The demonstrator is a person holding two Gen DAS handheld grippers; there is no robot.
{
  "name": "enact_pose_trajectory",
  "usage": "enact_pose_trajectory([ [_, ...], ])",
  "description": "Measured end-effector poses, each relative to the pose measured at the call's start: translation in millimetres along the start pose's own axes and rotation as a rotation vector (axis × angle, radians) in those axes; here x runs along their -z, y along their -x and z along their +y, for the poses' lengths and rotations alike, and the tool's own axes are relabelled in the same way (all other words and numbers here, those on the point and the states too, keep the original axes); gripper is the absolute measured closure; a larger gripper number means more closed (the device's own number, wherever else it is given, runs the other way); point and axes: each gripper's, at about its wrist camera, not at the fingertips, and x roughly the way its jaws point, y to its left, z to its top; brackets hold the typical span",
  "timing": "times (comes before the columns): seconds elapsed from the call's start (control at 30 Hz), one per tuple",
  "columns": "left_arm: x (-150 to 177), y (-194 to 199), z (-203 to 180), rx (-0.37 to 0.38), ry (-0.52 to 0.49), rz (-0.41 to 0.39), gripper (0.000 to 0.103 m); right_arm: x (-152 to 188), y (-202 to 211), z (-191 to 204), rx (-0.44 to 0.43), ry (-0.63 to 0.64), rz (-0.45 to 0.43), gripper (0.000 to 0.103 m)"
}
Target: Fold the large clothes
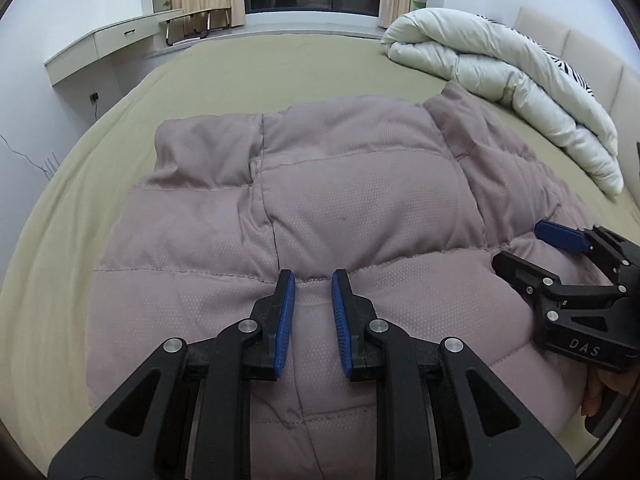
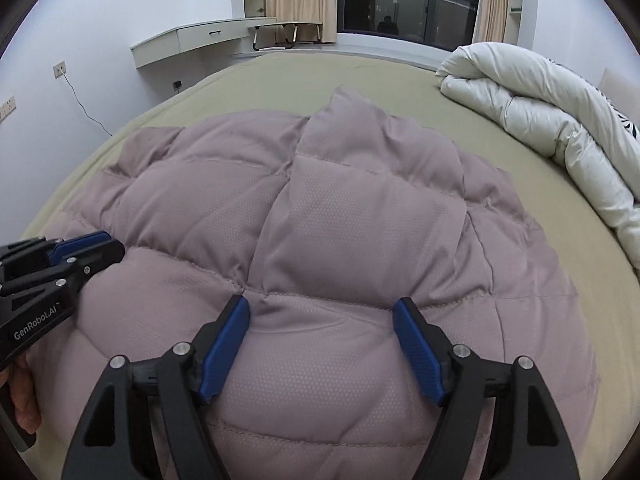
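Note:
A mauve quilted down jacket [image 1: 340, 200] lies folded and puffy on the bed; it also fills the right wrist view [image 2: 320, 220]. My left gripper [image 1: 313, 280] hovers over its near part with a narrow gap between the blue pads, nothing between them. My right gripper [image 2: 322, 306] is wide open, its pads resting on the jacket's padded surface. The right gripper also shows at the right of the left wrist view [image 1: 520, 246]. The left gripper shows at the left edge of the right wrist view [image 2: 108, 244].
An olive-green bed sheet [image 1: 248, 68] spreads around the jacket. A rolled white duvet [image 1: 500, 72] lies at the right by the headboard [image 1: 580, 44]. A wall desk [image 2: 200, 38] and a dark window [image 2: 408, 0] stand beyond the bed.

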Motion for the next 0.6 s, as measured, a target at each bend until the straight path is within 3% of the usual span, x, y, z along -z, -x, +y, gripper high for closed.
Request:
enact_pose_trajectory([
  [0.2,-4,-17,4,0.000,0.000,0.022,0.085,5,-9,3,0.023,0.010,-0.013,0.025],
  [0.37,-12,30,6,0.044,0.084,0.001,0.084,-4,26,-7,-0.013,-0.064,0.000,0.027],
  [0.43,3,58,0,0.046,0.093,-0.039,0.084,3,53,-10,-0.034,-0.097,-0.043,0.027],
  [0.5,17,66,-11,0.052,0.077,-0.024,0.084,15,72,-6,-0.042,-0.087,-0.055,0.027],
  [0.6,37,54,-31,0.006,0.006,0.012,0.084,36,62,4,-0.010,-0.034,0.017,0.027],
])
